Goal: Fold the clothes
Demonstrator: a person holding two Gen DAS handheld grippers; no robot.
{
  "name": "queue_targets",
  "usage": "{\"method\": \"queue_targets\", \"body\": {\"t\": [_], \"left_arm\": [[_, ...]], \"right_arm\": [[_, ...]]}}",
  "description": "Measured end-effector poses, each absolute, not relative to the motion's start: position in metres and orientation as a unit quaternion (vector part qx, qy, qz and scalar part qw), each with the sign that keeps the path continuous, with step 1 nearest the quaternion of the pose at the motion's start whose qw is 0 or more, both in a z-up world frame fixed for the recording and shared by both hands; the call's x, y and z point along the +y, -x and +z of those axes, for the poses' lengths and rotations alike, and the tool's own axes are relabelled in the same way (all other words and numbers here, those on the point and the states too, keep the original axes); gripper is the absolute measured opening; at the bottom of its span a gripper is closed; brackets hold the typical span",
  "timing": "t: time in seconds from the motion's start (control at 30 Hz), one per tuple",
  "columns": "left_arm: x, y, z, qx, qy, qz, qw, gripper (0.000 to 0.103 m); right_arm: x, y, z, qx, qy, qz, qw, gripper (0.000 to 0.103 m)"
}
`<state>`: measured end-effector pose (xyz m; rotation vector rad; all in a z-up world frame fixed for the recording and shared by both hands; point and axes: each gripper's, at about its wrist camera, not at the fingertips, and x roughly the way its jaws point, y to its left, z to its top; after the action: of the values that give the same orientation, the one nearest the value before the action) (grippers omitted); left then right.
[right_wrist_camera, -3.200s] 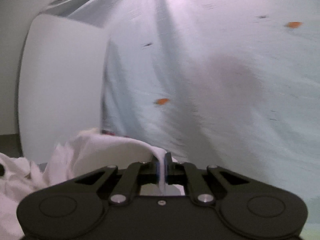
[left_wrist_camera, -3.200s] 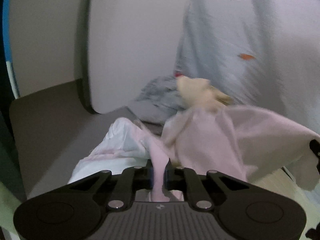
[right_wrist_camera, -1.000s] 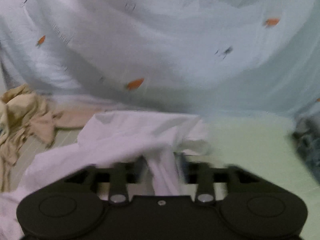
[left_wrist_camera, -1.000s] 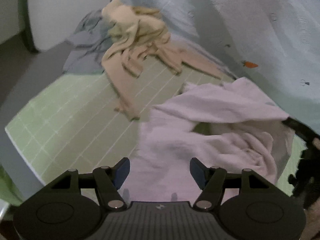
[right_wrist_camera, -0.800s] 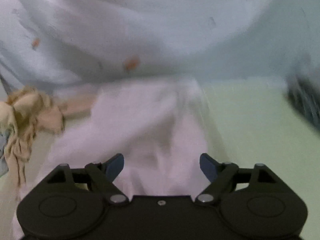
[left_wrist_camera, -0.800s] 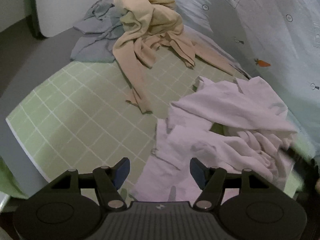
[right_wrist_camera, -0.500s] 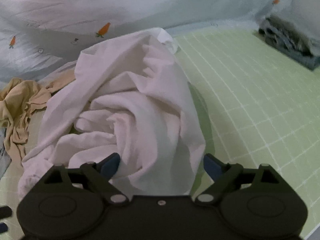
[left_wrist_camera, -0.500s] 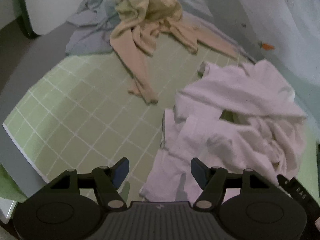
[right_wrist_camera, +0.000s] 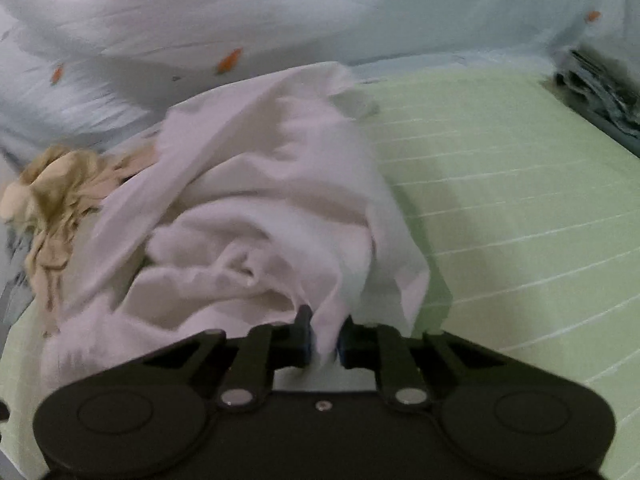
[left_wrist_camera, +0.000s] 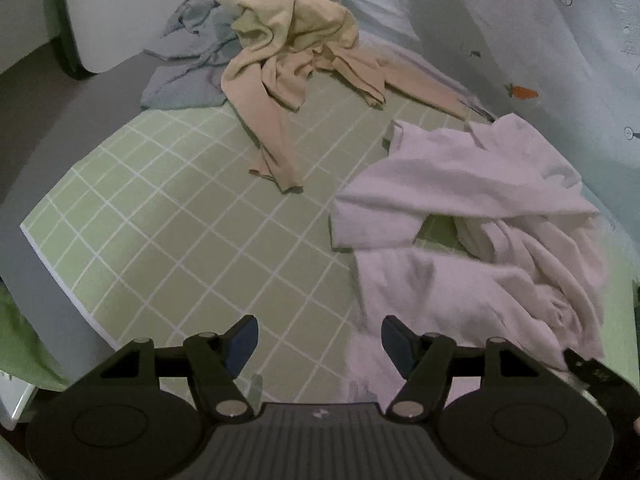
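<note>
A crumpled pale pink garment (left_wrist_camera: 472,240) lies in a heap on the green checked mat (left_wrist_camera: 168,232). In the right wrist view the same pink garment (right_wrist_camera: 256,216) fills the middle, and my right gripper (right_wrist_camera: 323,340) is closing, its jaws pinching a fold of the cloth at the heap's near edge. My left gripper (left_wrist_camera: 319,340) hangs open above the mat at the garment's near left edge, with only mat and a cloth edge below its gap. The tip of the right gripper (left_wrist_camera: 592,372) shows at the lower right of the left wrist view.
A beige garment (left_wrist_camera: 288,52) and a grey-blue one (left_wrist_camera: 188,68) lie bunched at the mat's far end. A pale blue sheet with carrot prints (right_wrist_camera: 280,12) rises behind. Dark folded clothes (right_wrist_camera: 600,92) sit at the far right. A white panel (left_wrist_camera: 120,0) stands far left.
My right gripper dropped the pink garment, opened wide, came down over the heap and closed on a fold. My left gripper stayed open and drifted slightly left of the garment.
</note>
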<state>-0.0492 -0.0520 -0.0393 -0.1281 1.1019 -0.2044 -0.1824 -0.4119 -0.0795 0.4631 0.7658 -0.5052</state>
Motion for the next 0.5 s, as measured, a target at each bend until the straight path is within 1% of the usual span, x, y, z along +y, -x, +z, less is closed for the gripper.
{"method": "queue_targets", "body": {"t": [0.03, 0.07, 0.1, 0.17, 0.2, 0.23, 0.3, 0.37, 0.43, 0.5], "left_arm": [[-0.054, 0.051, -0.041, 0.523, 0.060, -0.093, 0.845, 0.069], [-0.056, 0.052, -0.044, 0.527, 0.060, -0.089, 0.843, 0.069], [-0.057, 0.053, -0.046, 0.532, 0.060, -0.086, 0.841, 0.069], [-0.058, 0.057, -0.048, 0.533, 0.062, -0.083, 0.839, 0.069], [-0.059, 0.058, -0.050, 0.533, 0.063, -0.082, 0.840, 0.069], [-0.060, 0.057, -0.052, 0.534, 0.065, -0.079, 0.839, 0.069], [-0.063, 0.053, -0.059, 0.539, 0.069, -0.079, 0.835, 0.069], [-0.068, 0.048, -0.067, 0.545, 0.069, -0.084, 0.831, 0.069], [-0.077, 0.044, -0.076, 0.544, 0.052, -0.090, 0.833, 0.069], [-0.090, 0.037, -0.086, 0.545, 0.026, -0.103, 0.832, 0.069]], "right_arm": [[-0.420, 0.183, -0.076, 0.370, -0.217, -0.240, 0.871, 0.015], [-0.428, 0.184, -0.073, 0.374, -0.212, -0.238, 0.871, 0.021], [-0.430, 0.187, -0.067, 0.371, -0.201, -0.240, 0.874, 0.034], [-0.431, 0.192, -0.056, 0.360, -0.176, -0.250, 0.882, 0.053], [-0.431, 0.194, -0.051, 0.351, -0.164, -0.254, 0.886, 0.060], [-0.432, 0.196, -0.046, 0.343, -0.152, -0.257, 0.891, 0.062], [-0.435, 0.186, -0.043, 0.343, -0.121, -0.252, 0.897, 0.074], [-0.438, 0.176, -0.039, 0.343, -0.089, -0.245, 0.902, 0.077], [-0.442, 0.162, -0.038, 0.345, -0.052, -0.230, 0.909, 0.079], [-0.442, 0.140, -0.039, 0.348, -0.016, -0.214, 0.913, 0.082]]}}
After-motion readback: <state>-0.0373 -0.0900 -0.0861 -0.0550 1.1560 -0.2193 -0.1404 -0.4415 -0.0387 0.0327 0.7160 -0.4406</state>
